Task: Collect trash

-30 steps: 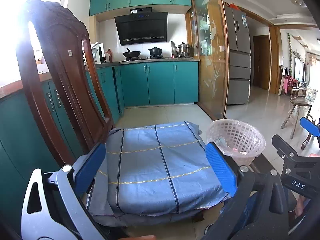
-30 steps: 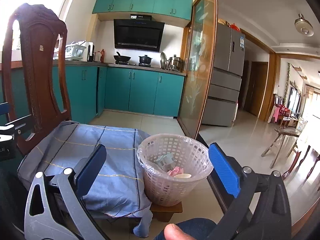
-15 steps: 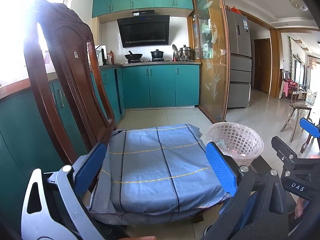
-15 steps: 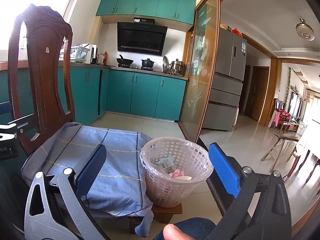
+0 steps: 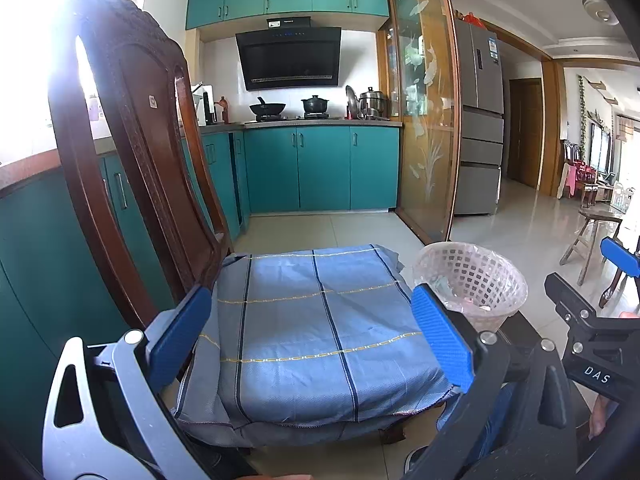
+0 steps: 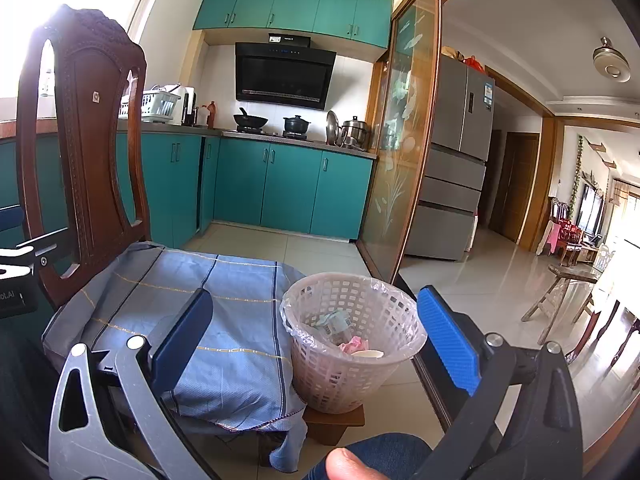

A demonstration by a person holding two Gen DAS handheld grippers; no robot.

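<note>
With its scraps sitting inside the lined lattice wastebasket at lower centre, left gripper and right gripper both gape empty, fingers wide apart over the blue-clothed chair seat, probably finished.

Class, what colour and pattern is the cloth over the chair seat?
Blue cloth with dark blue and thin yellow lines forming a check; clearest in the left wrist view.

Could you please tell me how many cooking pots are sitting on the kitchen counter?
3: a black wok, a black lidded pot beside it, and a steel pot nearest the glass door. Others may be hidden.
</note>
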